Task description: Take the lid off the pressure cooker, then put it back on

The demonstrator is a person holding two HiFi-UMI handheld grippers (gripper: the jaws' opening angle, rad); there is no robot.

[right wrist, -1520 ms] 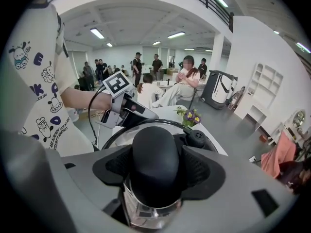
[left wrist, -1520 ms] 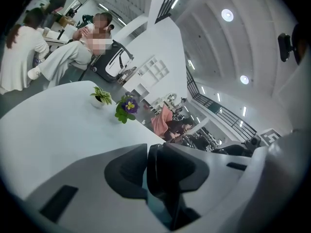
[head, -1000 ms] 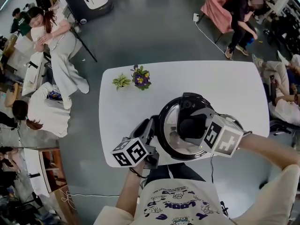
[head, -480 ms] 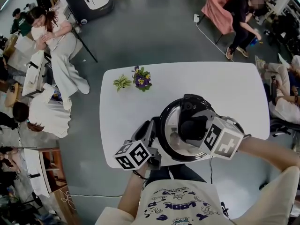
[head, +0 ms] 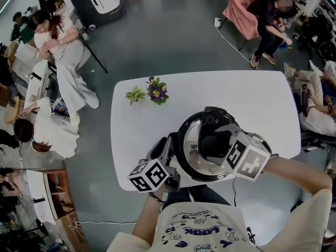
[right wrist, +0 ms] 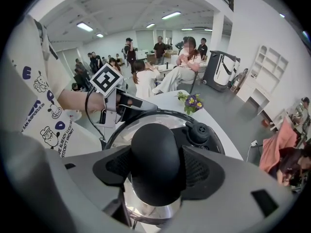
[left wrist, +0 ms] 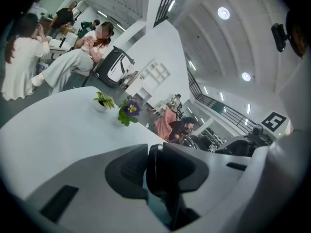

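Since a second ago nothing is seen moved: the lid is kept on the pressure cooker at the surface's near edge. Its knob is clenched by the right gripper, and the cooker's side handle by the left gripper.

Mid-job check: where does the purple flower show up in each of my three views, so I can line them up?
Head view: the purple flower is left of centre, on the far side of the pressure cooker.
Left gripper view: the purple flower is left of centre, above the jaws.
Right gripper view: the purple flower is just right of centre, above the cooker.
Shared landmark: the white table it stands on.
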